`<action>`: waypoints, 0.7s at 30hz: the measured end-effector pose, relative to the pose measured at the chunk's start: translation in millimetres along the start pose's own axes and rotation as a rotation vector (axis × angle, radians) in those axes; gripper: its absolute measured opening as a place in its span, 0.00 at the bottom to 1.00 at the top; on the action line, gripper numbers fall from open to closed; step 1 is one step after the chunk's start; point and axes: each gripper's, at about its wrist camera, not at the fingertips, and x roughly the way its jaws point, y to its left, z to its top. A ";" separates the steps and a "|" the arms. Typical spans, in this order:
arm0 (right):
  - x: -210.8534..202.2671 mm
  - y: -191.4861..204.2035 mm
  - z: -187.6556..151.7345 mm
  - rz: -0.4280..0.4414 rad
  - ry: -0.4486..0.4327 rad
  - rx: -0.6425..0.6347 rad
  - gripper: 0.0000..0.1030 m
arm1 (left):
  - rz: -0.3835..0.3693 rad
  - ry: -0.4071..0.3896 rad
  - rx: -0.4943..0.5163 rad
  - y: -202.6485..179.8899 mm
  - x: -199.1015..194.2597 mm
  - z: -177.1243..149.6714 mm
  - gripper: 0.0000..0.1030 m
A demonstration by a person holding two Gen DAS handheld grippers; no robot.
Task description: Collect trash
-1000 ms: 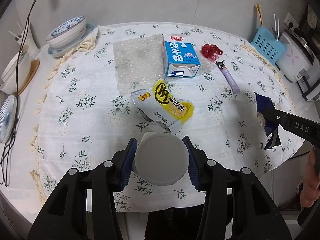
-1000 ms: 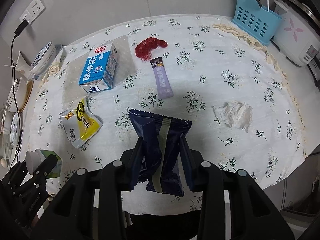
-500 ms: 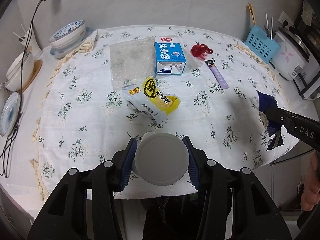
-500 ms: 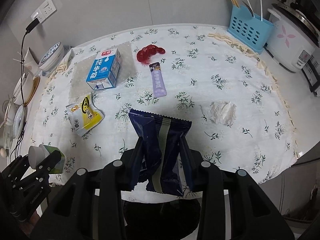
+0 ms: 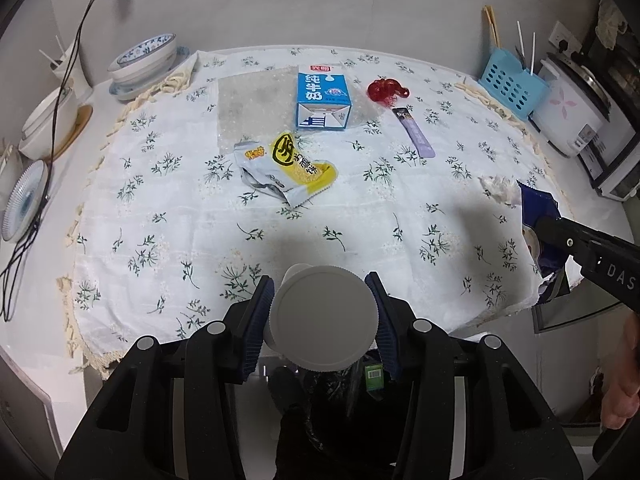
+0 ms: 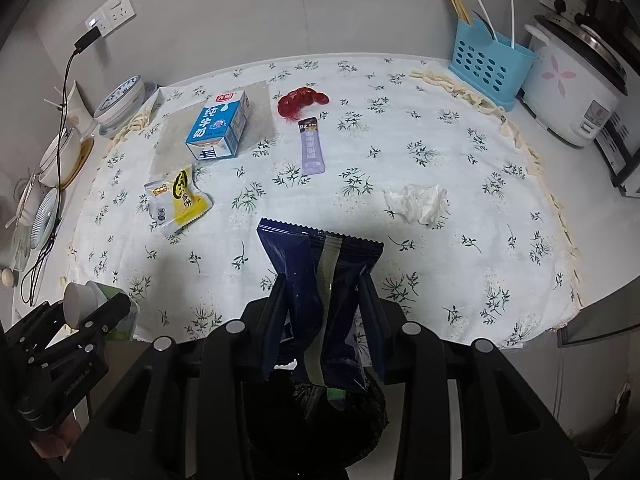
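Observation:
My left gripper (image 5: 322, 316) is shut on a white cup (image 5: 323, 317), held past the table's near edge above a black trash bag (image 5: 320, 408). My right gripper (image 6: 324, 312) is shut on a dark blue snack wrapper (image 6: 320, 288), also held over the black bag (image 6: 320, 412). On the floral tablecloth (image 6: 460, 168) lie a blue milk carton (image 6: 218, 128), a yellow snack packet (image 6: 178, 200), a red net (image 6: 300, 100), a purple sachet (image 6: 311, 148) and a crumpled tissue (image 6: 420, 202).
A blue utensil basket (image 6: 488, 68) and a rice cooker (image 6: 572, 88) stand at the back right. Stacked bowls (image 5: 144, 60) and plates (image 5: 24, 200) sit at the left, with a black cable (image 5: 60, 92) hanging over them. A clear plastic sheet (image 5: 252, 100) lies under the carton.
Both grippers have pulled back from the table toward its near edge with their items still held. The black bag now shows below both.

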 end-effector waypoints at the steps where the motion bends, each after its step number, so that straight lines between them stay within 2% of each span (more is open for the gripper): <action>1: -2.0 -1.2 -3.0 0.003 0.000 -0.002 0.33 | -0.001 0.000 -0.002 -1.3 -1.8 -2.8 0.45; 21: -31.3 -15.4 -62.2 0.029 -0.007 -0.041 0.33 | -0.042 0.012 -0.008 -30.1 -27.4 -61.9 0.45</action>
